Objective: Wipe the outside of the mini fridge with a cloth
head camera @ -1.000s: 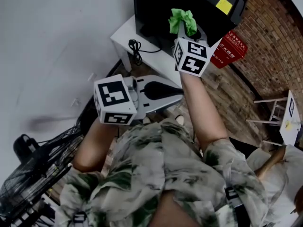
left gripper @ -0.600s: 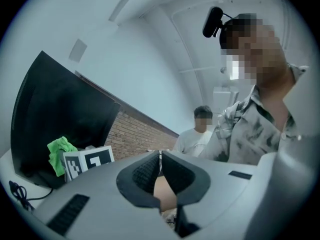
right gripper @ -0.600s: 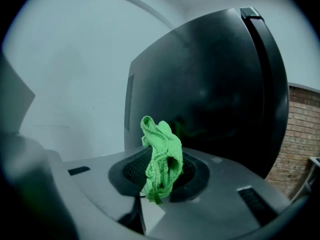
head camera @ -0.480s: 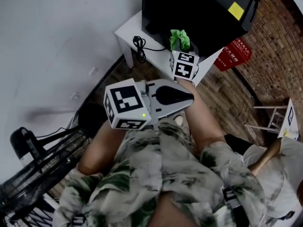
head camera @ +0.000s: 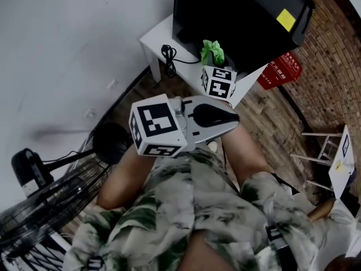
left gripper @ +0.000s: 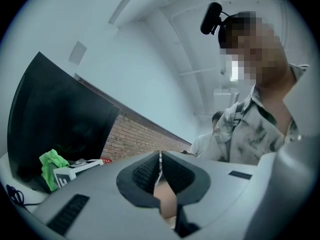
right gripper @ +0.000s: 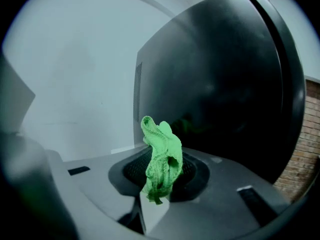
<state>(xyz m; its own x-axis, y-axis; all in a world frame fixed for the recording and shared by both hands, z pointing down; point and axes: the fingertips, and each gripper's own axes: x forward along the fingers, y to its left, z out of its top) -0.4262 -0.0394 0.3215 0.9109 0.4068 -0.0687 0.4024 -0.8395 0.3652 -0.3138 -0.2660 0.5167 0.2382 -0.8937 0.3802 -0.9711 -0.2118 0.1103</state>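
Black glossy mini fridge (head camera: 237,16) stands on a low white worktop (head camera: 155,38) by the pale wall. A crumpled green cloth (head camera: 212,51) sits just beside its lower front, pinched between the fingers of the right gripper (head camera: 212,61); whether it touches cannot be told. The left gripper (head camera: 232,117) hangs nearer the person, its fingers closed together on nothing.

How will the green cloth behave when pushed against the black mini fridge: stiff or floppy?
Probably floppy: the green cloth bunches and folds where the right hand-held gripper pinches it. Likely light, since its free end stands up unsupported. Pressed on the mini fridge, it would probably crumple.
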